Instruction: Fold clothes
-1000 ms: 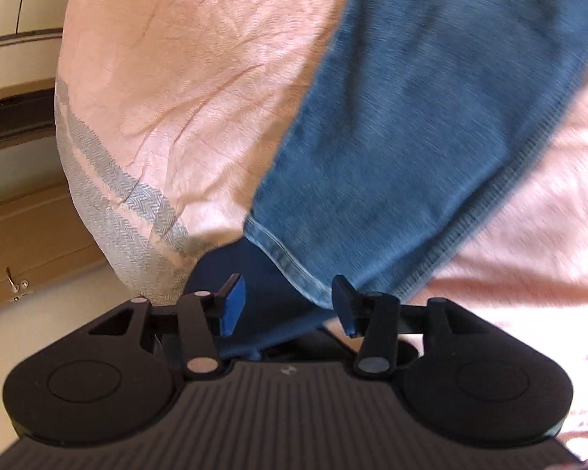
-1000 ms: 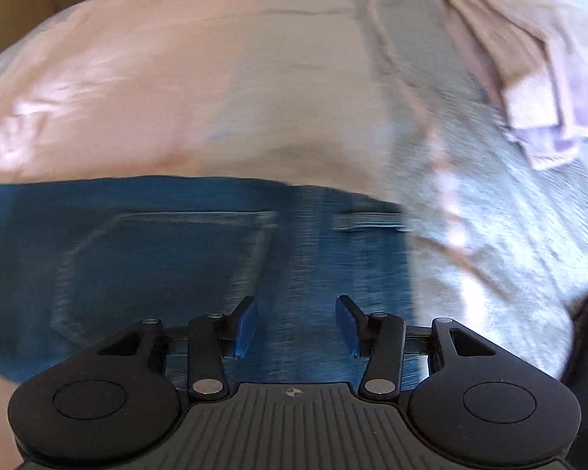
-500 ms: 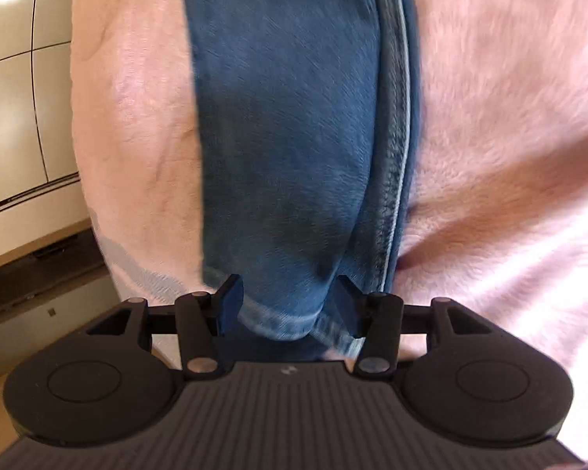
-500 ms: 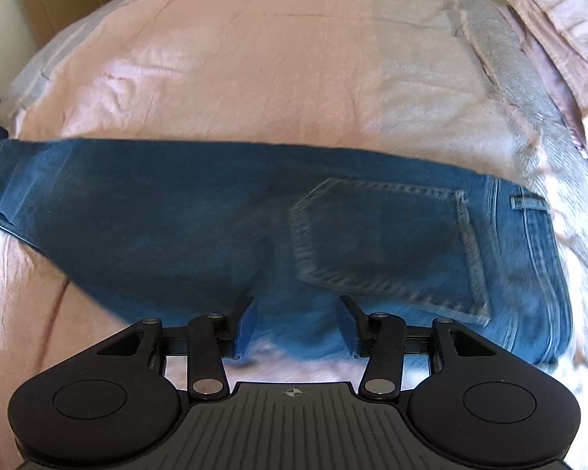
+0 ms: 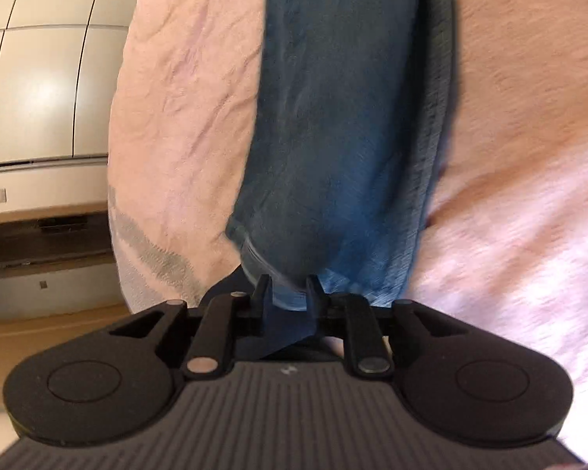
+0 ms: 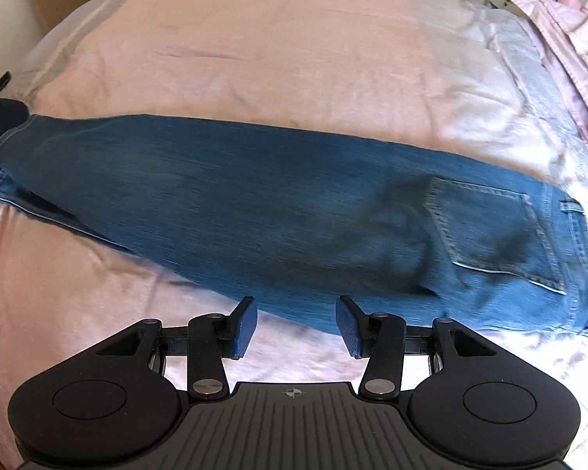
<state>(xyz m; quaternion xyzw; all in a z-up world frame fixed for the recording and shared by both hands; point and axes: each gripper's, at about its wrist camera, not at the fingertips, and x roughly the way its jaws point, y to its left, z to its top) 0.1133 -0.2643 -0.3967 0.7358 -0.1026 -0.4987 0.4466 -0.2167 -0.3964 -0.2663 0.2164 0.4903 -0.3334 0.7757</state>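
While the left gripper (image 5: pixel 287 288) is closing on the hem of the jeans (image 6: pixel 294 211) lying across the bed (image 6: pixel 278 51), the right gripper (image 6: pixel 296 327) is hanging open at their near edge; the limp, heavy denim looks best gripped at its thick hems.

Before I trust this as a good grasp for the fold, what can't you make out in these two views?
- Left wrist view: whether the pads of the closing left gripper already pinch the jeans hem between them; the fingers cover it.
- Left wrist view: the waistband, cut off by the top edge.
- Right wrist view: the far leg end, hidden by a dark shape at the left edge.
- Right wrist view: motion blur smears the back pocket; the right gripper is open and empty.
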